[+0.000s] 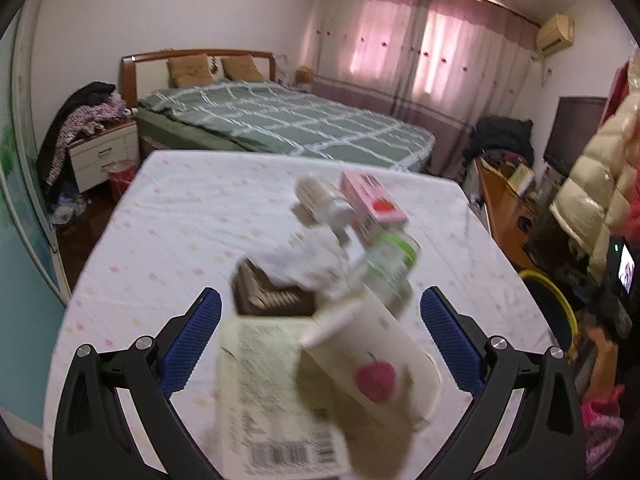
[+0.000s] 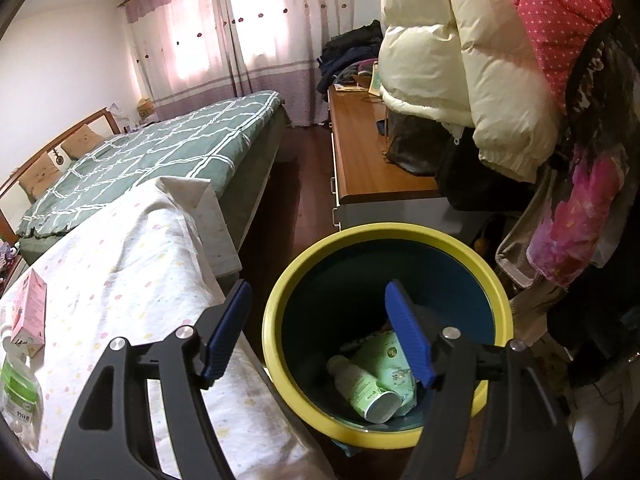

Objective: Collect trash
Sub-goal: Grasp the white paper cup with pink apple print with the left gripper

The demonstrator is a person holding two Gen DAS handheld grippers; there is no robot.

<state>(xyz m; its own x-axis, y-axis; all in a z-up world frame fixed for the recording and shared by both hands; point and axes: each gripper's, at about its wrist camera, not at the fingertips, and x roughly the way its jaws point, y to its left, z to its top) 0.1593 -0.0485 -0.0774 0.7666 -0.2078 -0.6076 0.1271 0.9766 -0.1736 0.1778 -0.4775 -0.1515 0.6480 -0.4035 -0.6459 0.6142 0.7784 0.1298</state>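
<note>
Yellow-rimmed bin [image 2: 384,436] sits below the right gripper [image 2: 320,336], jaws wide and empty. The left gripper [image 1: 320,336], jaws wide, straddles a tilted paper cup [image 1: 368,364] in the litter near the bench's [image 1: 132,280] front edge, beside a carton [image 1: 256,400]. Bedroom behind.
</note>
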